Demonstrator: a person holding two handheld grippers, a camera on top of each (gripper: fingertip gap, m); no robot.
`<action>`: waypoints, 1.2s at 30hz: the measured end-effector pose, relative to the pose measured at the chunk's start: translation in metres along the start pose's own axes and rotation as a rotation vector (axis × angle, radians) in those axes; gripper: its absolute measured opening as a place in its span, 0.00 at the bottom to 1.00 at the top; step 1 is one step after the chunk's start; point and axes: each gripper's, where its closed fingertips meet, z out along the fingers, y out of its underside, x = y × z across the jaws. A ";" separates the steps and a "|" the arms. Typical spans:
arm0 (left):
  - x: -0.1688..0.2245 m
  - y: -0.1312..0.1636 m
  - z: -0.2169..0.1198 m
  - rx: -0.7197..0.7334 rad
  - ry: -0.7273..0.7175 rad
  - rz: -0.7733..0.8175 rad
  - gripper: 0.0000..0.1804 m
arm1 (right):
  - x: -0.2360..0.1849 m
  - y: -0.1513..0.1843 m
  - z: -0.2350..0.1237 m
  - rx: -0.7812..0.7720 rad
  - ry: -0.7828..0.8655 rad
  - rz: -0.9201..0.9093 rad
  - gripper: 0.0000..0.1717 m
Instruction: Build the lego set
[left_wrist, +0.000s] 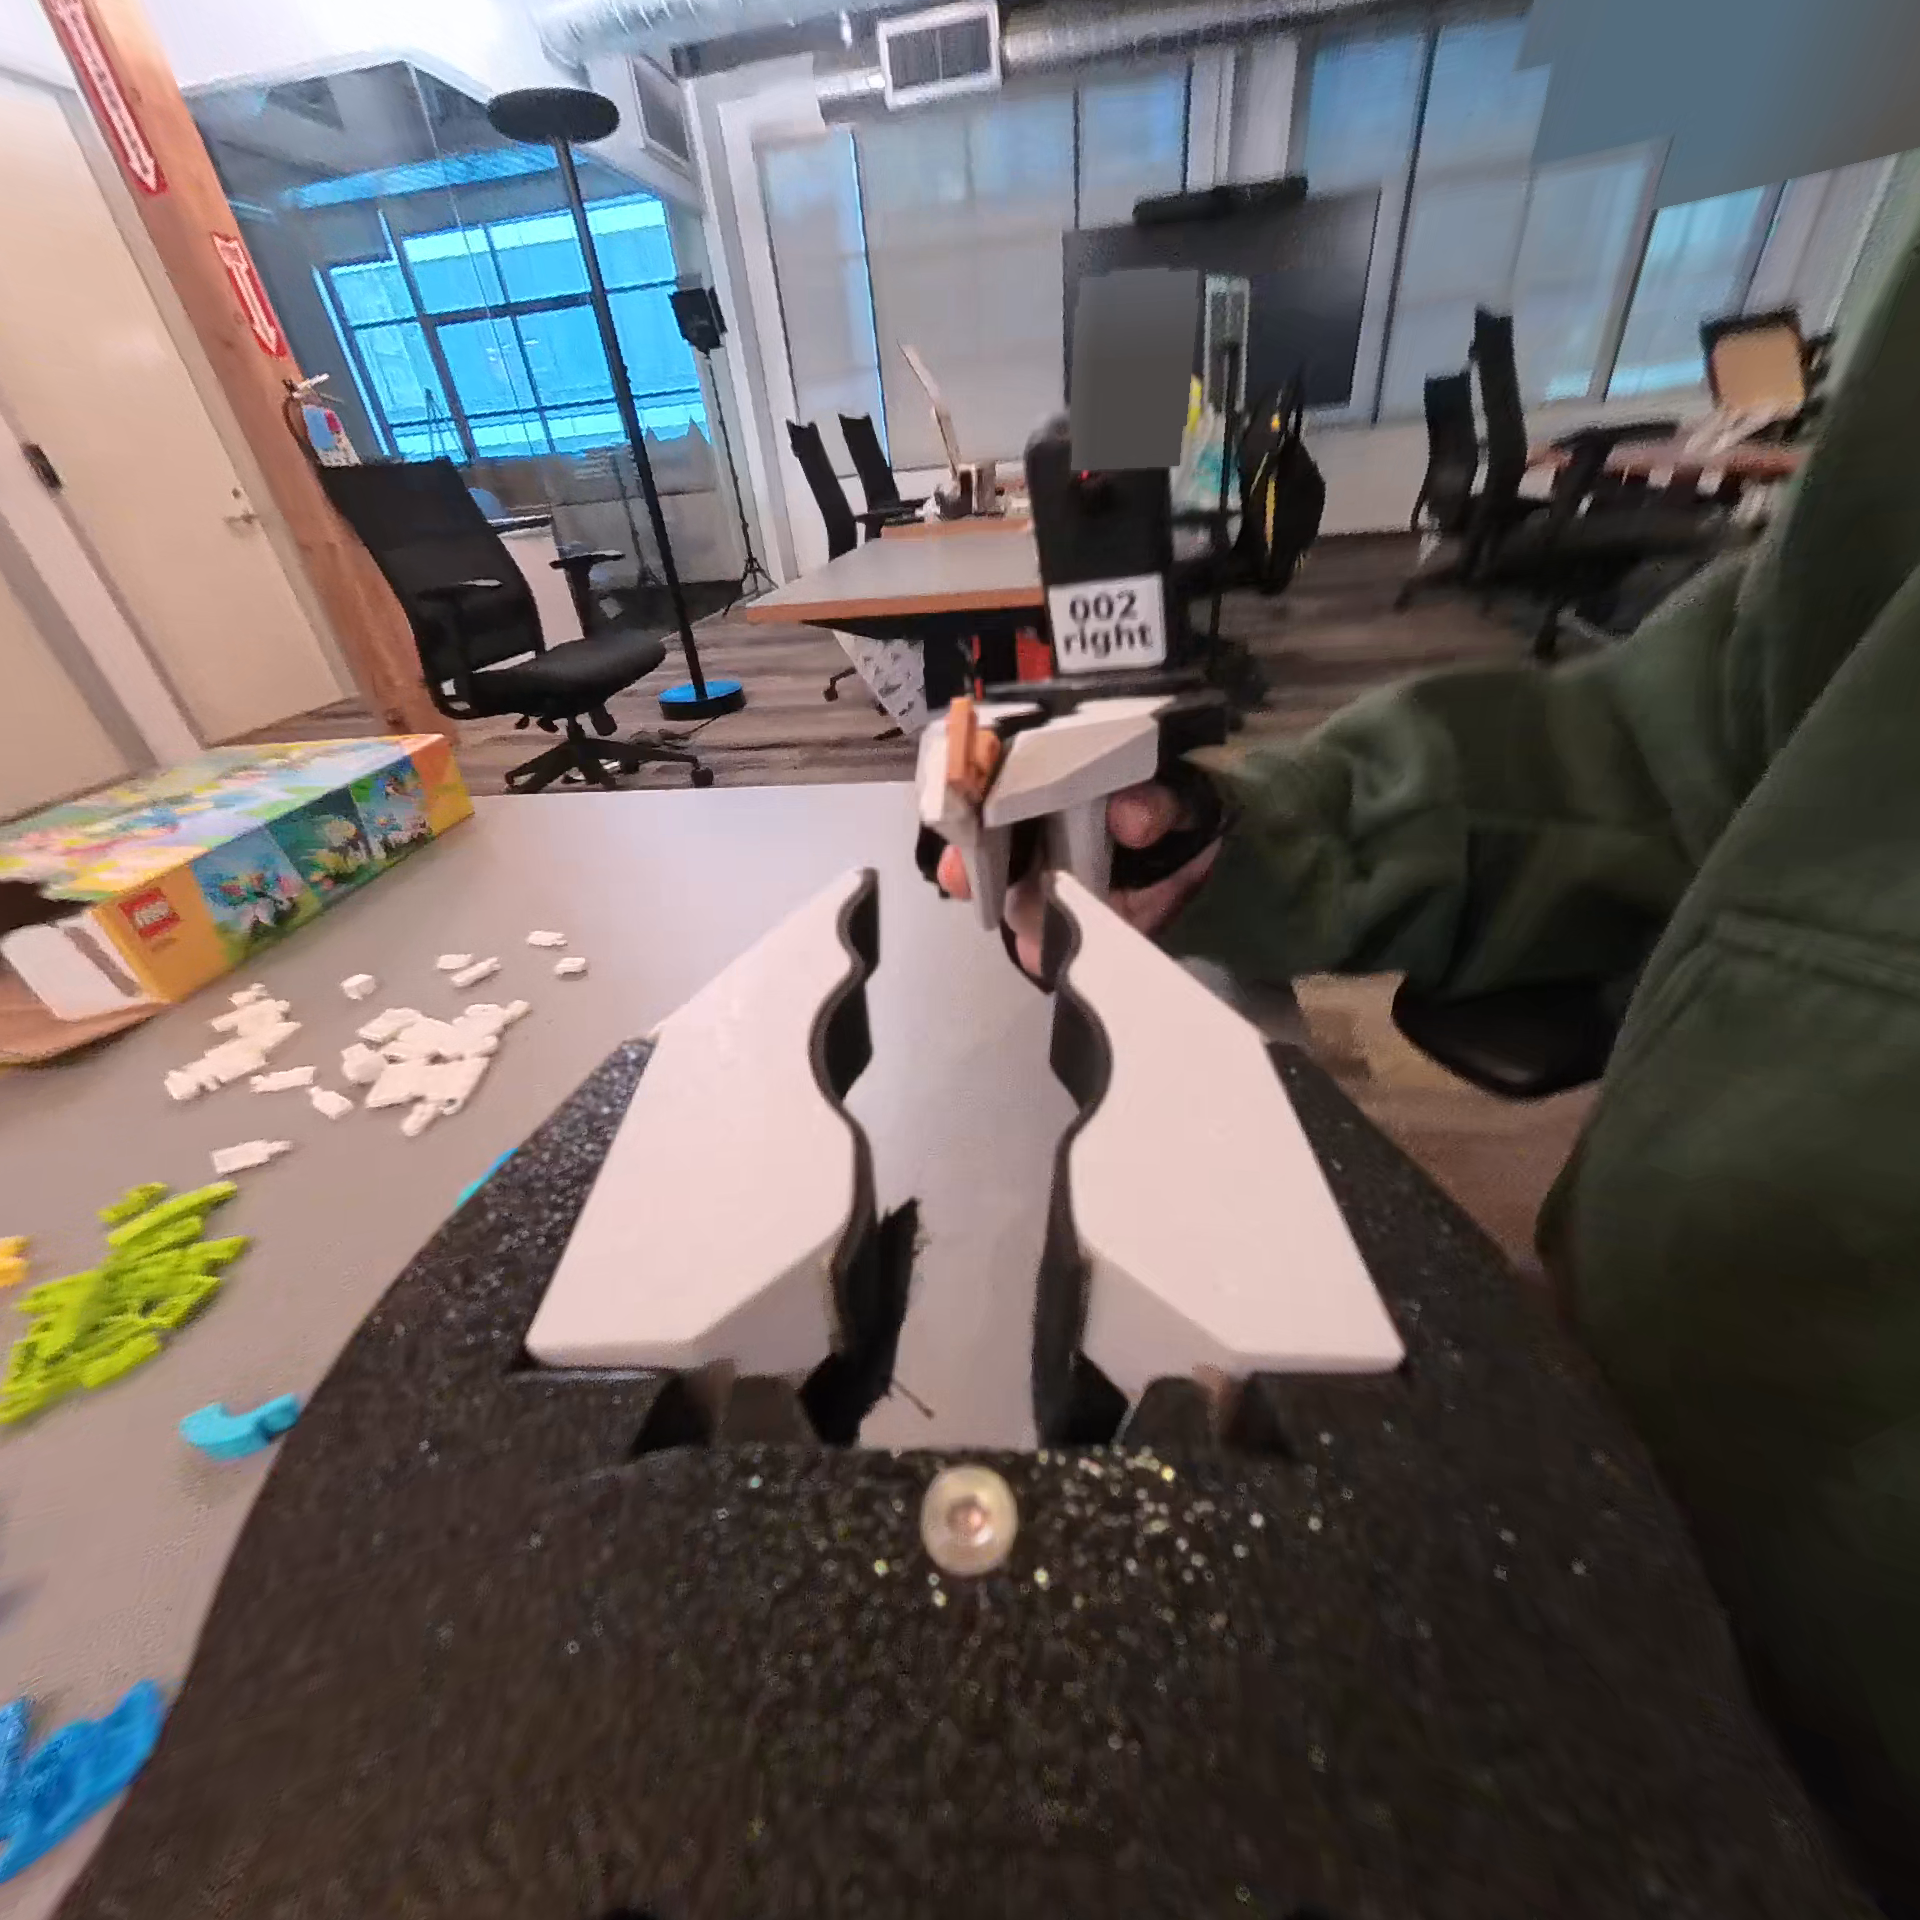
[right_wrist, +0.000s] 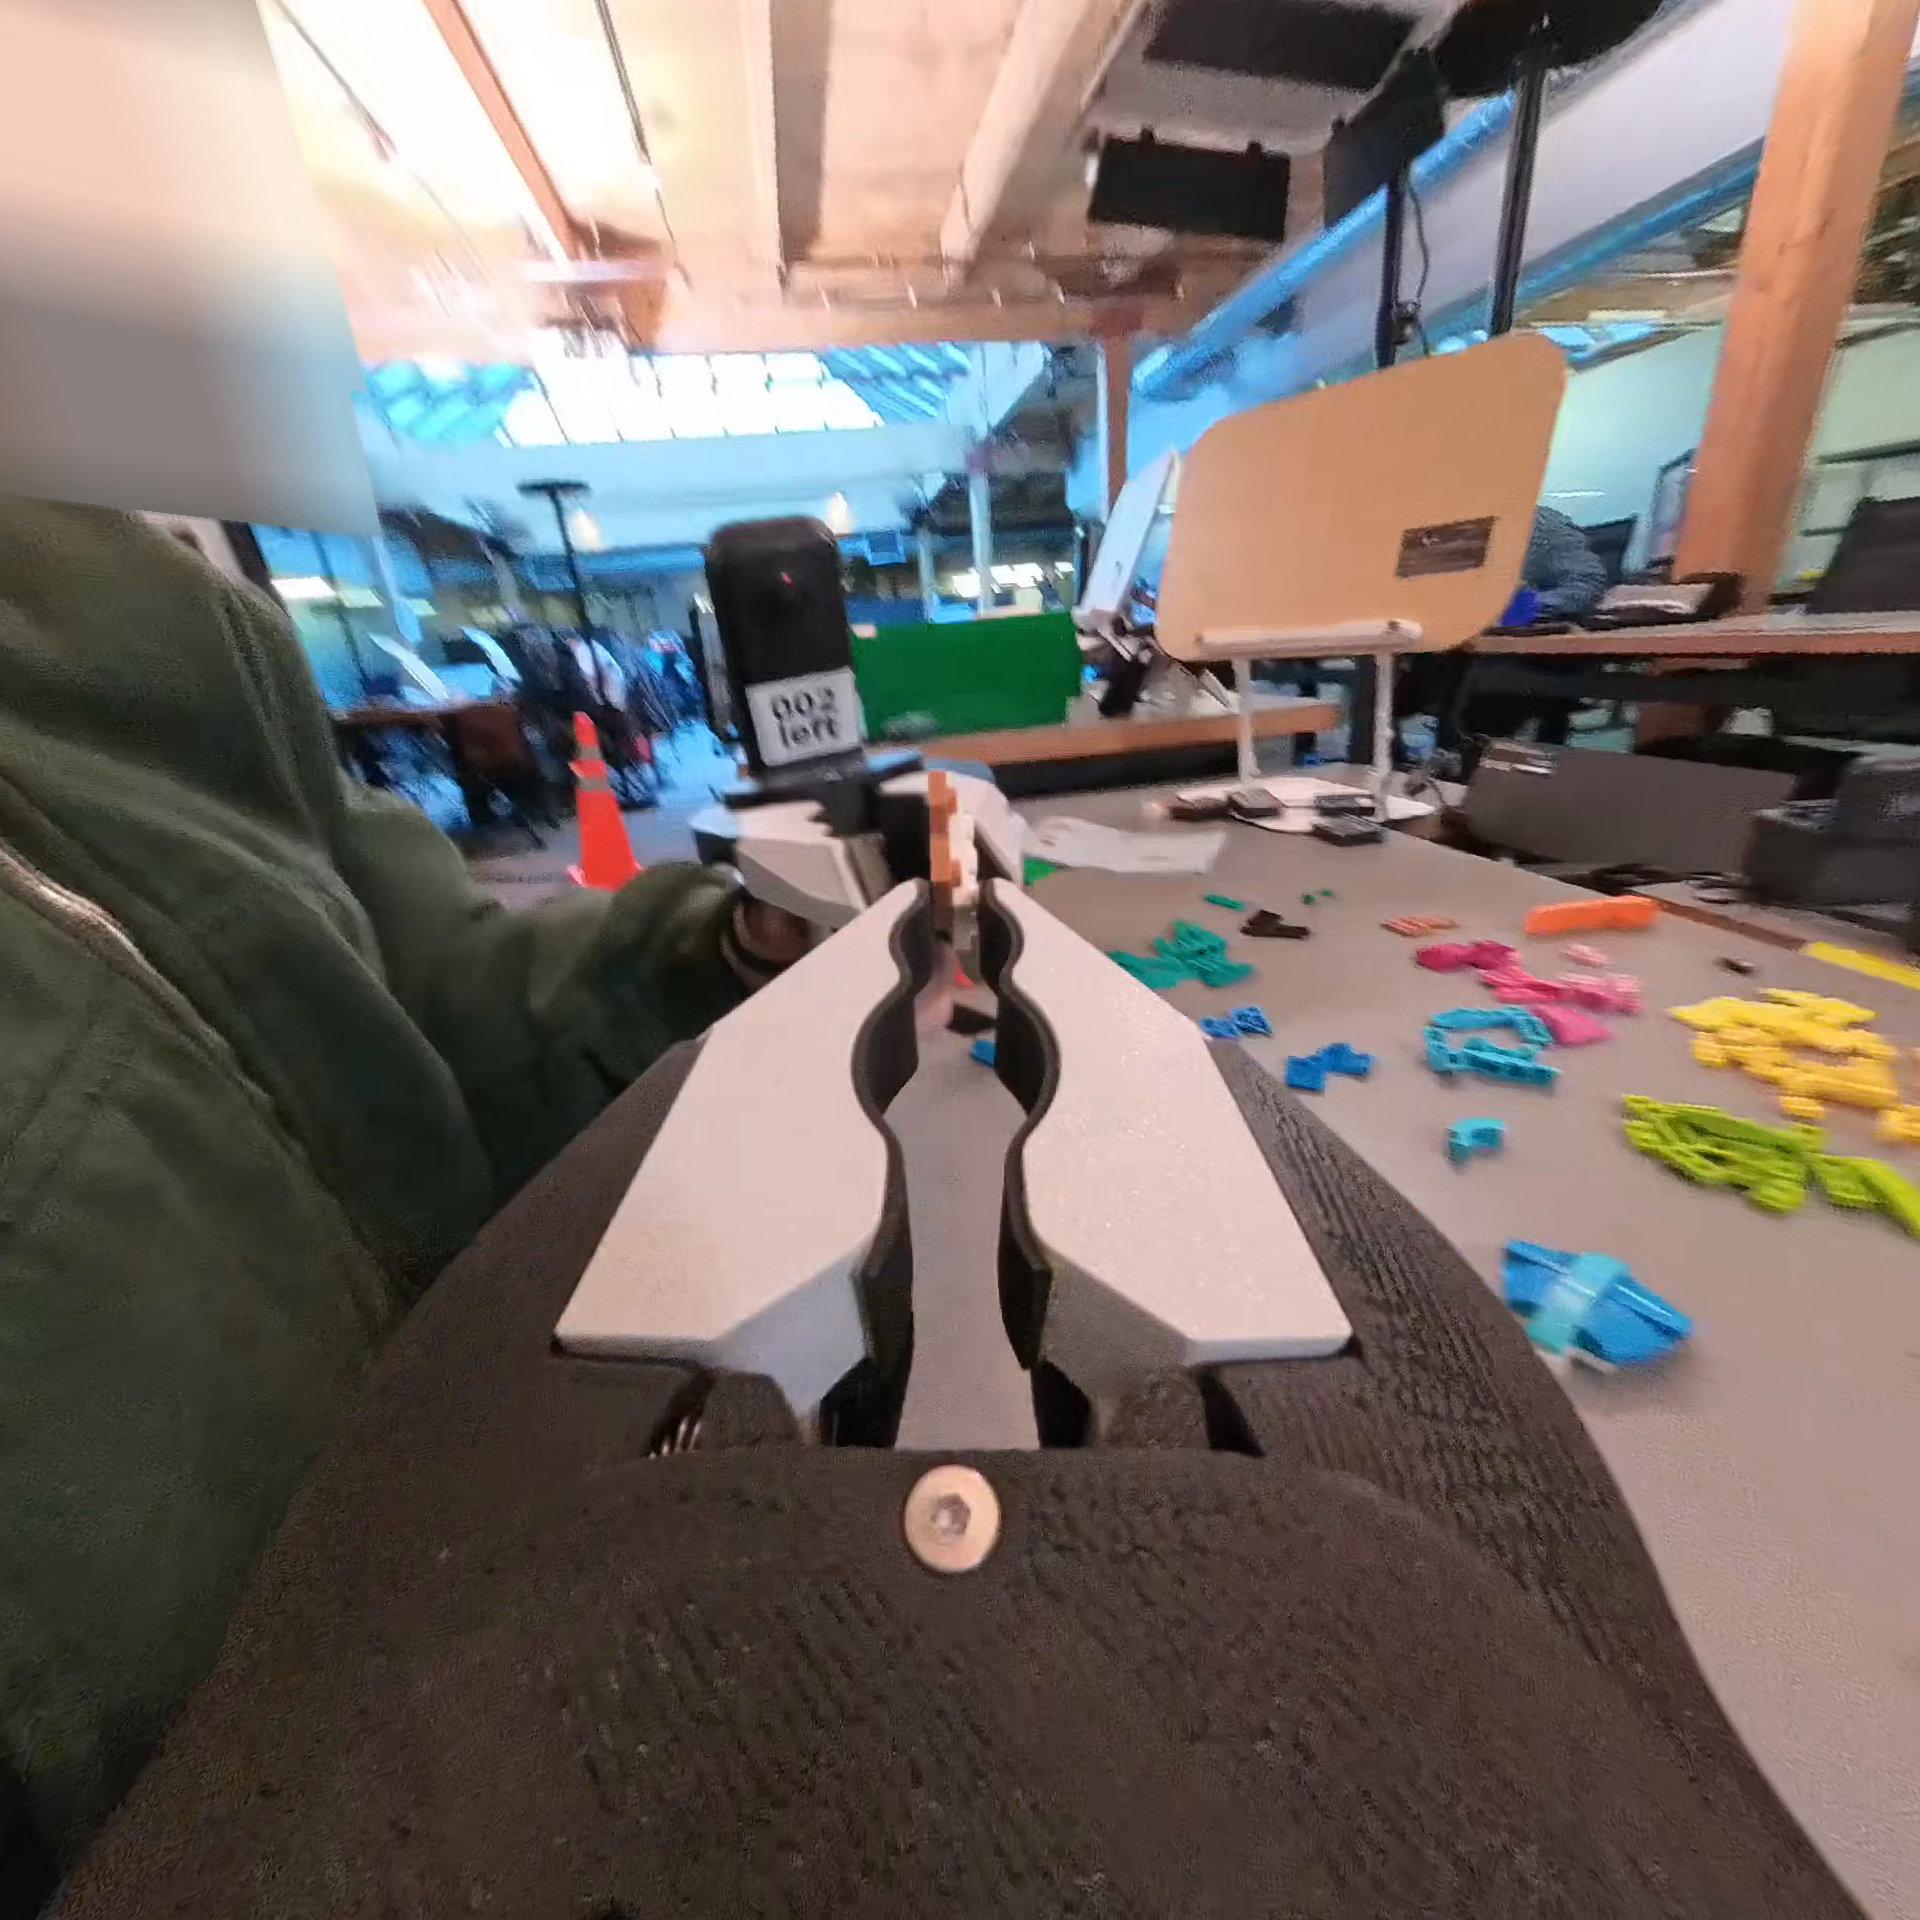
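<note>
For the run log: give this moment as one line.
right claw: shut on orange brick piece | left claw: open | table: sorted brick piles

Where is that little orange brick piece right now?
The orange brick piece is off the table, pinched upright at the tip of the right claw, with the open left claw close in front of it, above the grey table.
</note>
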 end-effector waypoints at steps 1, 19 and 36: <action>-0.002 -0.001 0.002 0.010 -0.005 -0.030 0.14 | -0.001 -0.003 0.000 0.029 -0.022 0.036 0.04; -0.033 0.048 -0.002 -0.354 -0.255 0.481 0.01 | 0.036 0.024 -0.025 -0.207 0.176 -0.053 0.22; -0.024 0.130 0.008 -0.825 -0.050 0.893 0.02 | 0.109 0.068 -0.071 -0.553 0.633 -0.276 0.36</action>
